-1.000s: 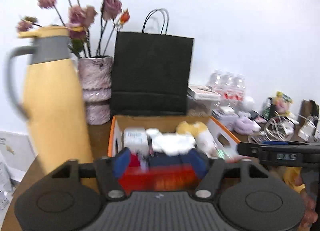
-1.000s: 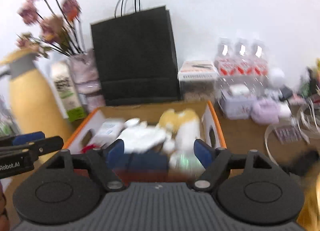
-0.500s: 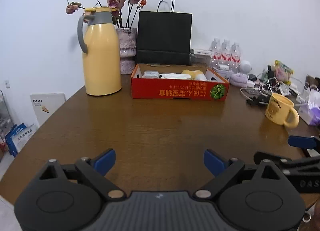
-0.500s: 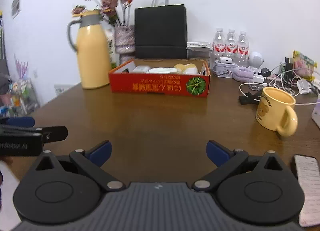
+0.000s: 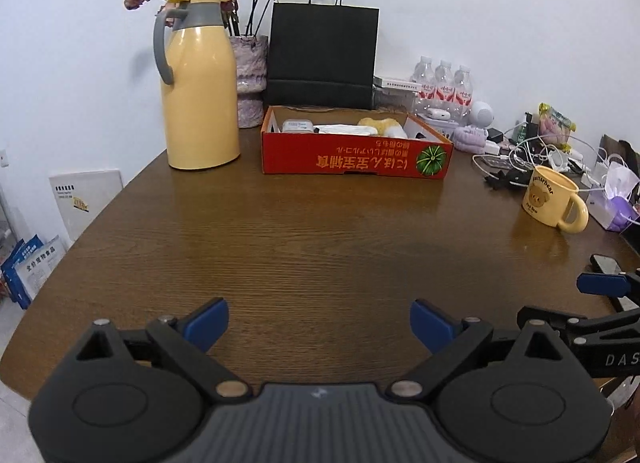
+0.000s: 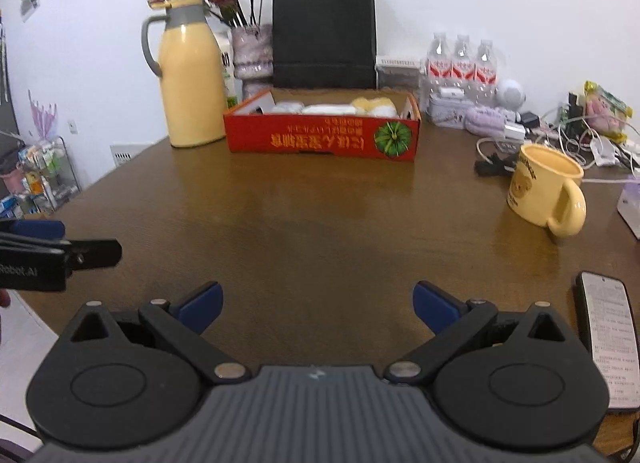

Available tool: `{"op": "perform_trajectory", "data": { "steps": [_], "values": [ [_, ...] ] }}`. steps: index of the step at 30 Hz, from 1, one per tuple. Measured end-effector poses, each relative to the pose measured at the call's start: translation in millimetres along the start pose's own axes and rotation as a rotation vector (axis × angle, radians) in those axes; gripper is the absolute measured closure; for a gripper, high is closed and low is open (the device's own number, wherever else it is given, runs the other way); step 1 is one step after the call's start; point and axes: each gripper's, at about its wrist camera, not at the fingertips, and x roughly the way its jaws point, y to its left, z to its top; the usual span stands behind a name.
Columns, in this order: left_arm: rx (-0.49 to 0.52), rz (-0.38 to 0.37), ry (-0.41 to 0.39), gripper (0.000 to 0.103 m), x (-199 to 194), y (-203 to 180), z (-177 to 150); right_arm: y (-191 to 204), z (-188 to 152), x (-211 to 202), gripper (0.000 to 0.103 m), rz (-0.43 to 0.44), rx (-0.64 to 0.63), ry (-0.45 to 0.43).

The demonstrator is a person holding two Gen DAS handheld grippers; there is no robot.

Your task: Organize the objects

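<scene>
A red cardboard box (image 5: pixel 356 159) (image 6: pixel 320 139) with a pumpkin picture stands at the back of the brown table. White packets and a yellow soft item lie in it. My left gripper (image 5: pixel 320 323) hangs open over the near table edge, far from the box, nothing between its blue pads. My right gripper (image 6: pixel 318 303) is open too, over the same bare stretch. Each gripper shows at the edge of the other's view: the right one (image 5: pixel 600 295), the left one (image 6: pixel 60 251). A yellow bear mug (image 5: pixel 554 203) (image 6: pixel 546 187) stands at the right.
A yellow jug (image 5: pixel 198 87), a vase of dried flowers (image 5: pixel 250 79) and a black paper bag (image 5: pixel 322 59) line the back wall. Water bottles (image 6: pixel 462 63), cables (image 6: pixel 568 135) and small items crowd the right. A phone (image 6: pixel 608 335) lies by my right gripper.
Both grippers have pulled back from close above the red box to the near side of the table and their jaws have spread wider. The box stays at the back.
</scene>
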Motion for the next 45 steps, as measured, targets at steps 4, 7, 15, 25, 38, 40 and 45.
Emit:
{"op": "perform_trajectory", "data": {
  "steps": [4, 7, 15, 25, 38, 40, 45],
  "values": [
    [-0.01, 0.022, -0.003, 0.005, 0.2, 0.8, -1.0, 3.2, -1.4, 2.4, 0.0, -0.002, 0.003, 0.016],
    [-0.013, 0.035, 0.018, 0.005, 0.7, 0.3, -2.6, 4.2, 1.3, 2.0, 0.0, -0.006, -0.003, 0.019],
    [-0.032, 0.028, 0.059, 0.005, -6.4, 2.8, -4.0, 9.4, 8.0, -3.6, 0.0, -0.013, -0.021, 0.049],
    [-0.047, 0.043, 0.068, 0.005, -25.0, 10.1, -7.3, 12.6, 4.7, -14.1, 0.0, -0.029, 0.038, 0.057],
    [-0.043, 0.054, 0.074, 0.005, -28.9, 6.8, -10.9, 14.3, -2.5, -20.5, 0.0, -0.036, 0.044, 0.075],
    [-0.041, 0.054, 0.075, 0.005, -28.9, 7.0, -11.0, 13.8, -2.2, -19.9, 0.0, -0.038, 0.044, 0.078],
    [-0.041, 0.054, 0.076, 0.005, -28.1, 8.4, -11.3, 13.9, -3.2, -19.8, 0.0, -0.037, 0.045, 0.077]
  ]
}}
